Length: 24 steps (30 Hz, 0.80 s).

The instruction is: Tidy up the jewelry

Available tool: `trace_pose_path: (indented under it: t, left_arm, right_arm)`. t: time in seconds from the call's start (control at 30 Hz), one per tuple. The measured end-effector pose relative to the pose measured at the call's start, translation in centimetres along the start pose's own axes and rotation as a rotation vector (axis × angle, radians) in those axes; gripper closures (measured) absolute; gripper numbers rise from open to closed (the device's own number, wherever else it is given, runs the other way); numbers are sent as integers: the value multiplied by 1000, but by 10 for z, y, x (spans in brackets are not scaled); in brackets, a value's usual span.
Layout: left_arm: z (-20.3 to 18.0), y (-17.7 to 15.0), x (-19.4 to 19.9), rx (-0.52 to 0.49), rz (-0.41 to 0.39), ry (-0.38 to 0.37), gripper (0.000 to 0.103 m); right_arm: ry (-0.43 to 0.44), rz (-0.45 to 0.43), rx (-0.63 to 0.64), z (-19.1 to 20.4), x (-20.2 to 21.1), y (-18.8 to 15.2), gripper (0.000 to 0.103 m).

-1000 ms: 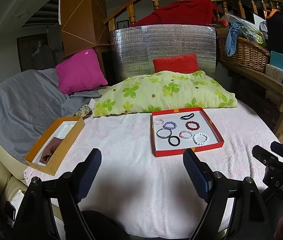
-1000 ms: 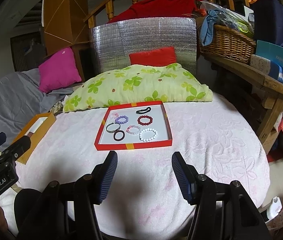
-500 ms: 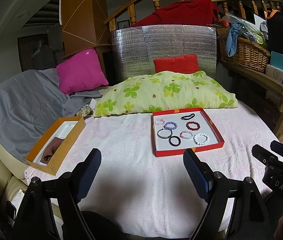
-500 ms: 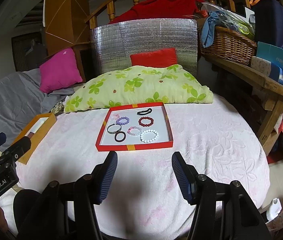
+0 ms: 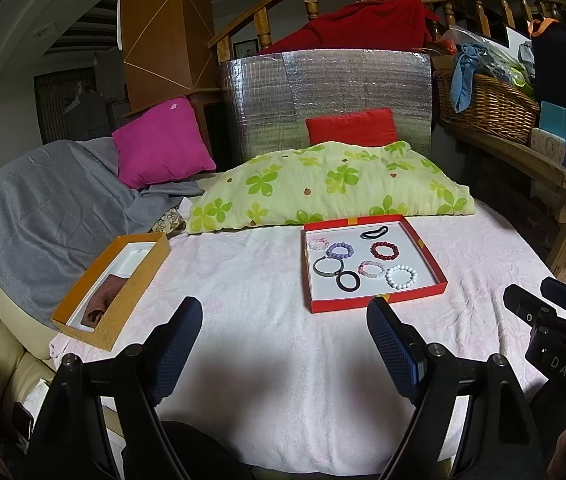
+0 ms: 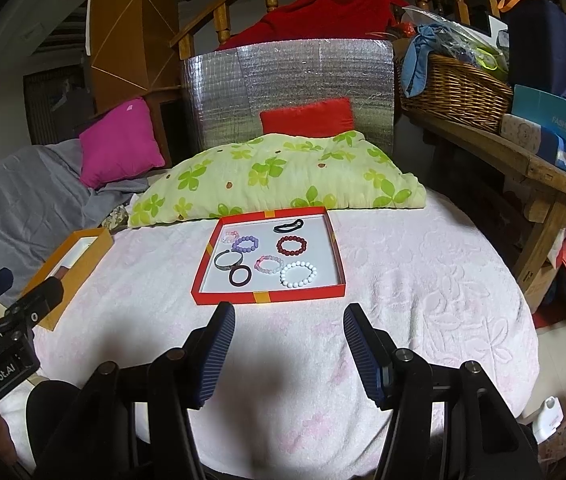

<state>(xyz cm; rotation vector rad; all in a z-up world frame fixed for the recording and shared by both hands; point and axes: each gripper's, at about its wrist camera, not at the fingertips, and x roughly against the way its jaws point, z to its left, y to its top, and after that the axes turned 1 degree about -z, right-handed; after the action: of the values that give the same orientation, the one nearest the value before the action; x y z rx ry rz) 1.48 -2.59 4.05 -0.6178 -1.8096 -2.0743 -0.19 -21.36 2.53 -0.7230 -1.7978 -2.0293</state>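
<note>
1. Change over the last second: almost none. Both views creep slightly; the red tray (image 5: pixel 375 303) sits a touch lower in the right view. No jewelry has shifted. So nothing about the task has changed in this stretch.
2. Jewelry: seven pieces lie loose in the red tray, mid-bed, just before the green pillow (image 5: pixel 331 188). White bead bracelet (image 5: pixel 401 276) and black ring (image 5: pixel 348 281) toward the tray's near edge, black hair tie (image 5: pixel 374 233) at its far edge, dark red bracelet (image 5: pixel 383 250) between.
3. Orange box (image 5: pixel 123 300) is at the bed's left edge, well apart from the tray, with a brown thing inside; can't tell what.
4. This layout fits pieces already sorted into the tray, or pieces waiting to go to the orange box. Can't settle which.
5. Left claw (image 5: pixel 285 334): spread wide, holding nothing, above the bed's near edge.
6. Right claw (image 6: pixel 289 338): also spread wide, empty, just short of the tray's near edge.
</note>
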Motion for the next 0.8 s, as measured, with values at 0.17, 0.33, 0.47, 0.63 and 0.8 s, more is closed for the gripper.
trace_pose_path:
  t: [0.17, 0.33, 0.47, 0.63, 0.8]
  left_arm:
    - [2, 1, 0, 3, 1, 4, 18]
    - [2, 0, -1, 4, 4, 1, 18]
    - [3, -1, -1, 5, 4, -2, 18]
    - [3, -1, -1, 6, 3, 0, 18]
    - [2, -2, -1, 7, 3, 2, 18]
  right_arm:
    - [1, 1, 4, 1, 1, 0, 42]
    - [1, 3, 5, 2, 0, -1, 42]
    - [2, 4, 5, 2, 0, -1, 42]
    - [4, 6, 9, 4, -1, -4, 42]
    - [5, 7, 9, 5, -1, -4, 42]
